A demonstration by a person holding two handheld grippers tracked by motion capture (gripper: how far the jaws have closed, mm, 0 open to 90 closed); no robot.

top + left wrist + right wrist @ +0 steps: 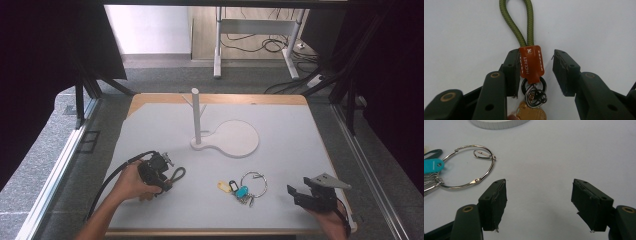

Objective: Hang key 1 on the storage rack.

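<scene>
High view. White table (pixel 300 150), wood-edged. Left gripper (pixel 159 175) at the front left, in the person's left hand (pixel 131 184), over a keychain with an olive cord loop (pixel 178 174). Right gripper (pixel 311 195) at the front right, grey plate on top, resting apart from any item. Between the two: a steel key ring (pixel 254 183) with teal and yellow tags. Behind: a white post stand (pixel 196 117) on a round base.

Left gripper view. Keychain's orange leather tab (pixel 531 63) lies between the jaws; left pad touches its edge, right pad stands clear with a gap. Jaws part-closed, not yet clamped. Dark metal rings (pixel 534 91) and a tan fob below the tab; cord loop (pixel 517 22) extends ahead on the table.

Right gripper view. Jaws wide apart, nothing between. Steel key ring (pixel 485 167) lies ahead to the left, teal tag (pixel 432 165) at the edge.
</scene>
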